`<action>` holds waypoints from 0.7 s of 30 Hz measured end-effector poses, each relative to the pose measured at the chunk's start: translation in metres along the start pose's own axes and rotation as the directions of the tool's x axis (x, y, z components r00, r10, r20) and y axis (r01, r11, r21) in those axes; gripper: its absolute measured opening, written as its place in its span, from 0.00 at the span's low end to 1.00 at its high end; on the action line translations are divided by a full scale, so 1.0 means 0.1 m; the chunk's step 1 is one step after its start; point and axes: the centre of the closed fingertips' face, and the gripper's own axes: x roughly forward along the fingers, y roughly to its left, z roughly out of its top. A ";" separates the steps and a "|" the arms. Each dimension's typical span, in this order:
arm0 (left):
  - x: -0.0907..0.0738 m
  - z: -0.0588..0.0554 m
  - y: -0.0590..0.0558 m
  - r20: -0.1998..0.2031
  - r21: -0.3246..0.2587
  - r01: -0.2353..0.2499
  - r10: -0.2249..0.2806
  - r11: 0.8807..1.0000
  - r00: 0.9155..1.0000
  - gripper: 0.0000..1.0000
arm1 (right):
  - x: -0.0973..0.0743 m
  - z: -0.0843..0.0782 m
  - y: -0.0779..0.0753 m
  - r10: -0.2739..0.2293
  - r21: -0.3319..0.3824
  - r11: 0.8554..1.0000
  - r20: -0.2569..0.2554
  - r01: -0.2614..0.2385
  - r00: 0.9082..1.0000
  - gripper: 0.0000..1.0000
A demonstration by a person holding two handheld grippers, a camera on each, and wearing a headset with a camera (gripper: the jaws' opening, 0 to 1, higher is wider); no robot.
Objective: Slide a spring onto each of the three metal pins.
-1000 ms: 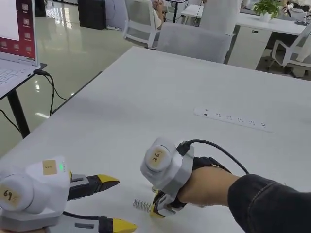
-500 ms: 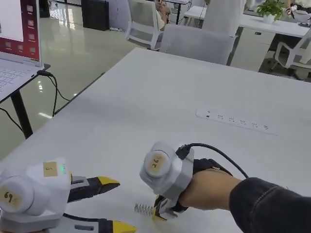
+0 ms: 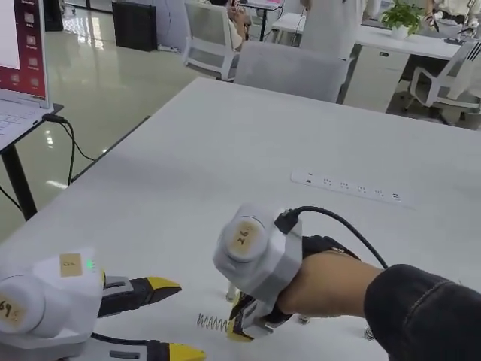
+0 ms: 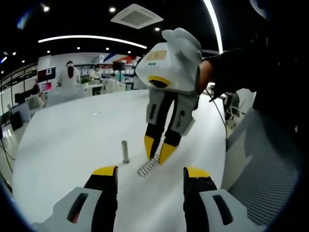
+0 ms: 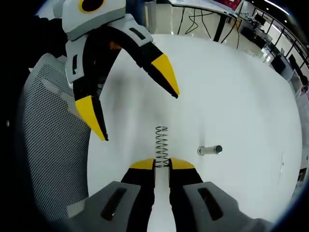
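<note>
A short metal pin (image 4: pixel 125 151) stands upright on the white table (image 3: pixel 225 150); it also shows beside my right gripper (image 5: pixel 210 150). My right gripper (image 5: pixel 162 164) is shut on one end of a small coil spring (image 5: pixel 161 142), which sticks out ahead of the jaws just above the table. In the head view the spring (image 3: pixel 210 323) pokes left from the right gripper (image 3: pixel 240 329), with the pin (image 3: pixel 231 293) just behind it. My left gripper (image 4: pixel 150 171) is open and empty, facing the spring (image 4: pixel 147 166) from close by, low at the left (image 3: pixel 174 320).
A white power strip (image 3: pixel 349 186) lies across the table further back. A black cable (image 3: pixel 338 226) runs from the right gripper. A laptop (image 3: pixel 19 53) sits on a side stand to the left, past the table's left edge. Office chairs (image 3: pixel 289 68) stand at the far edge.
The head camera has shifted a little. Both grippers and the spring stay about where they were.
</note>
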 end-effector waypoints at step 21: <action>0.13 0.23 -0.25 0.013 0.059 0.068 -0.069 0.996 0.998 0.46 | -0.65 -0.06 0.25 -0.018 -0.033 0.999 0.037 0.019 0.999 0.07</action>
